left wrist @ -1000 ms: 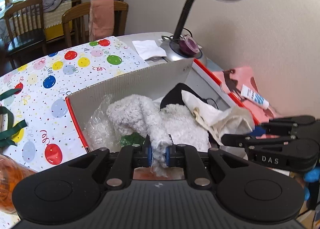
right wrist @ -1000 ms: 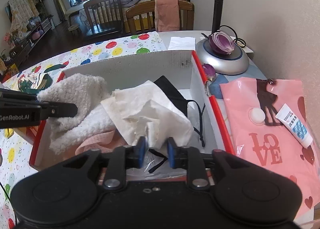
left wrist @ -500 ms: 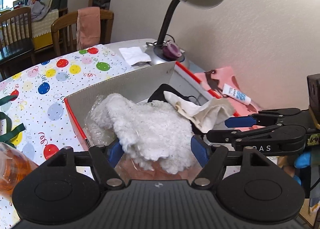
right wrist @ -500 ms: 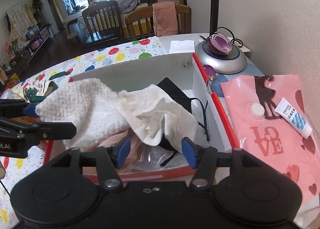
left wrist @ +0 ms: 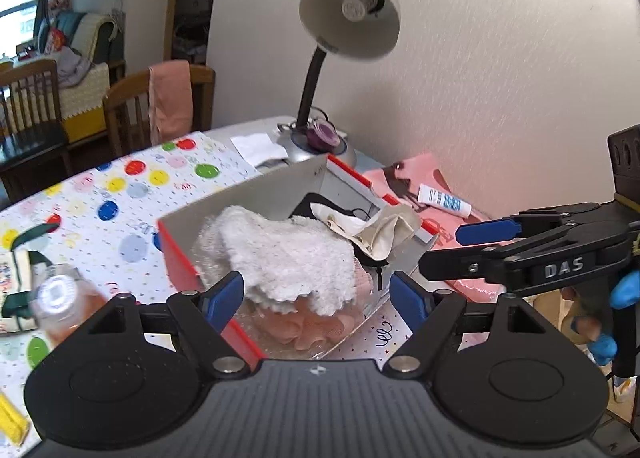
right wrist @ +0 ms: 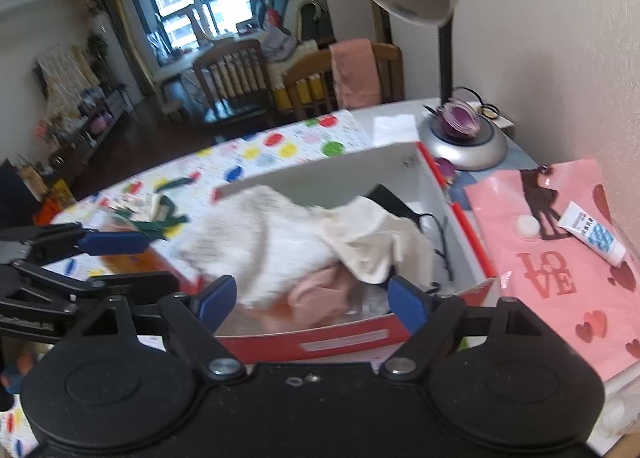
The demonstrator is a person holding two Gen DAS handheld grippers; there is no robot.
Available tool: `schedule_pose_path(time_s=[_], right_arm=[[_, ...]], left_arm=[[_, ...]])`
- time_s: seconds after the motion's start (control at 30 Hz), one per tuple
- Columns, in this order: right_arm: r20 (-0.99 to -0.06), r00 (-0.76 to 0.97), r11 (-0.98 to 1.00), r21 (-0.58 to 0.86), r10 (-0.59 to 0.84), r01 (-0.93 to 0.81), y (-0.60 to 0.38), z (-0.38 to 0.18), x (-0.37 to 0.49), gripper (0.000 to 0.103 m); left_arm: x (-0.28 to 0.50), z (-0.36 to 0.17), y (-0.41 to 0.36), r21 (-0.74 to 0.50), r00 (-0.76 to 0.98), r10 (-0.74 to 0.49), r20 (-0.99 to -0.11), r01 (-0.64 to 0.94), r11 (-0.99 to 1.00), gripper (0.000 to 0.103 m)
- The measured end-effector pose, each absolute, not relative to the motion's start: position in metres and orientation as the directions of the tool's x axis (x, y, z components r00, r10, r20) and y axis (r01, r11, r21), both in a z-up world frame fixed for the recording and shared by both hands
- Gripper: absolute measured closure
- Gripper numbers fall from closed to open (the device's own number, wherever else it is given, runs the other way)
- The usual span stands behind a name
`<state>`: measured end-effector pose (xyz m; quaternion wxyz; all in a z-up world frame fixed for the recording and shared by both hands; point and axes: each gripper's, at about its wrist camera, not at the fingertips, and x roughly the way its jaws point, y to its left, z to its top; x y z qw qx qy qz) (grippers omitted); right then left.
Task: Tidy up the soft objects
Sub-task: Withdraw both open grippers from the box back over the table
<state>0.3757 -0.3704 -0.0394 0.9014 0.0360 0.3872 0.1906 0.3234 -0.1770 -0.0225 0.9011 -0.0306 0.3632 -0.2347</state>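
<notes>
1. My left tool (left wrist: 316, 298) hangs released over the near end of the red cardboard box (left wrist: 176, 254); its blue-padded jaws have just been opening, and they stand wide with nothing pressed between them.
2. My right tool (right wrist: 310, 298) is likewise released above the box's near wall (right wrist: 340, 340), its jaws also just opened and touching no cloth.
3. Inside the box, a fluffy white towel (left wrist: 288, 254) with a nubby, scalloped edge lies heaped at the near left, draped over a ruffled pink cloth (left wrist: 308, 328).
4. A crumpled cream cloth (left wrist: 384, 230), thin and creased, sits in the box to the right of the towel, overlapping a black fabric piece (right wrist: 392, 198) with thin straps toward the box's far right corner.
5. Clear crinkled plastic (left wrist: 204, 254) shows under the towel along the box's left wall.
6. Right of the box, a glossy pink bag (right wrist: 560, 258) printed "LOVE" lies flat on the desk (right wrist: 400, 114), a small white tube (right wrist: 592, 232) resting on it.
7. Beyond the box stands a gooseneck lamp (left wrist: 348, 18) on a round silver base (right wrist: 468, 146); left of the box spreads a balloon-print paper (left wrist: 120, 194).
</notes>
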Motion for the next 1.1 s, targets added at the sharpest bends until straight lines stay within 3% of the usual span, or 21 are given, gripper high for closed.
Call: schedule_pose_path(time_s=[0.17,0.53,0.8,1.1], right_arm=[[-0.633,0.646,0.901,0.233,0.426,-0.366,-0.354,-0.016,0.352,0.01],[-0.589,0.628,0.847,0.212,0.509,-0.487,-0.285,0.015,0.335,0.001],[-0.587,0.577,0.795,0.207,0.567,-0.57,-0.22,0.024,0.335,0.0],[-0.615,0.532,0.751,0.156,0.582,-0.642,-0.134,0.026,0.346,0.0]], left_arm=[[0.299,-0.005,-0.156,-0.216,0.652,-0.443,-0.616,0.401,0.89,0.023],[0.257,0.018,-0.089,-0.236,0.718,-0.394,-0.573,0.316,0.919,0.016],[0.232,0.018,-0.024,-0.228,0.771,-0.319,-0.551,0.229,0.946,0.003],[0.217,0.001,0.037,-0.167,0.842,-0.136,-0.522,0.056,0.984,0.0]])
